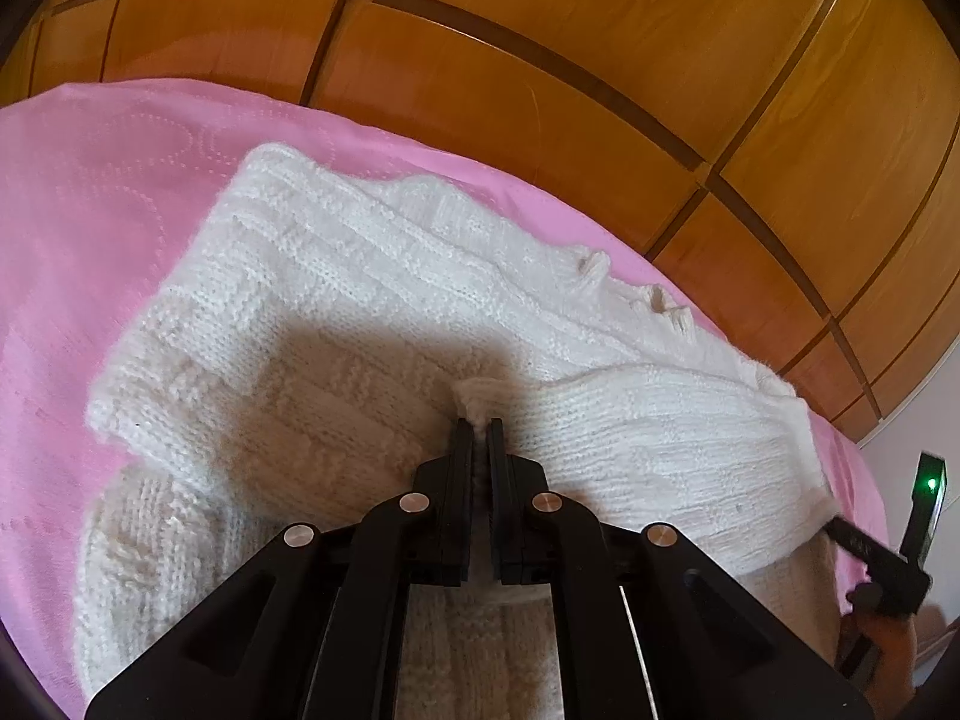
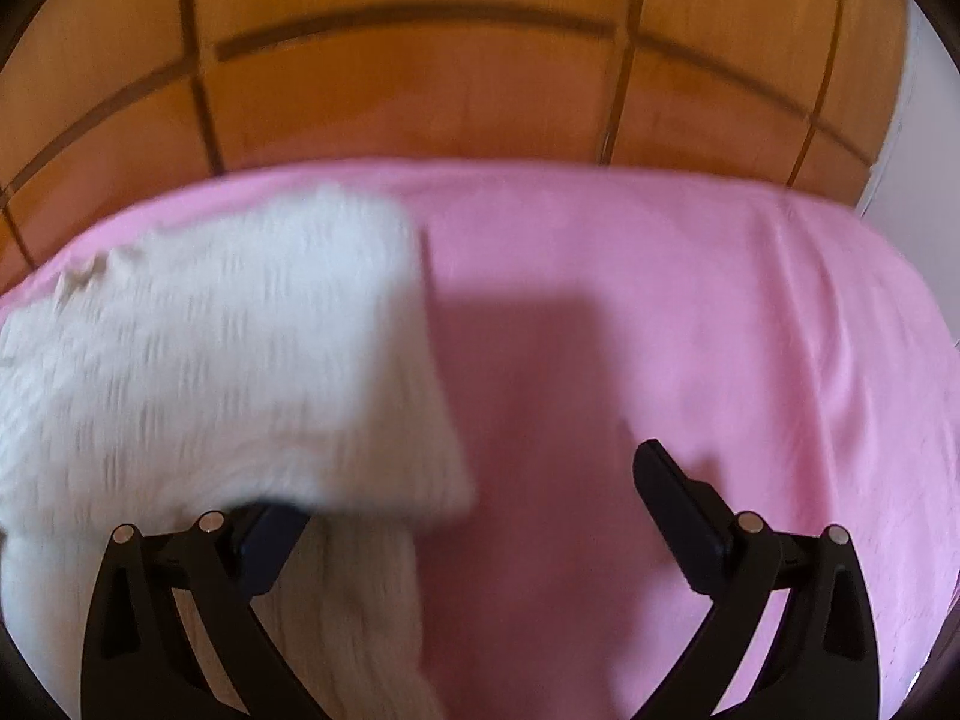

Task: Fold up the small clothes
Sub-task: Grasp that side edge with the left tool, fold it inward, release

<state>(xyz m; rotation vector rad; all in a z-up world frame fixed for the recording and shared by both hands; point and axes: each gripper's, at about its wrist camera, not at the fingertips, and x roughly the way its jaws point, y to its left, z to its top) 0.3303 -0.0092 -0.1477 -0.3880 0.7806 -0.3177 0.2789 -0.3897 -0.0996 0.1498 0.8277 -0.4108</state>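
A white knitted sweater (image 1: pixel 372 300) lies partly folded on the pink bedspread (image 1: pixel 90 192). My left gripper (image 1: pixel 478 420) is shut on a pinched ridge of its knit, near the edge of a folded-over layer. In the right wrist view, which is blurred, the sweater (image 2: pixel 210 360) fills the left half. My right gripper (image 2: pixel 465 489) stands open and wide. Its left finger is partly hidden under the sweater's near corner, while its right finger (image 2: pixel 666 492) is over bare bedspread. From the left wrist view, the right gripper (image 1: pixel 864 546) shows at the sweater's right edge, held by a hand (image 1: pixel 888 636).
Wooden panelled cabinet doors (image 1: pixel 540 60) rise just behind the bed's far edge. A white wall (image 2: pixel 924 120) shows at the far right. Bare pink bedspread (image 2: pixel 690 330) stretches to the right of the sweater.
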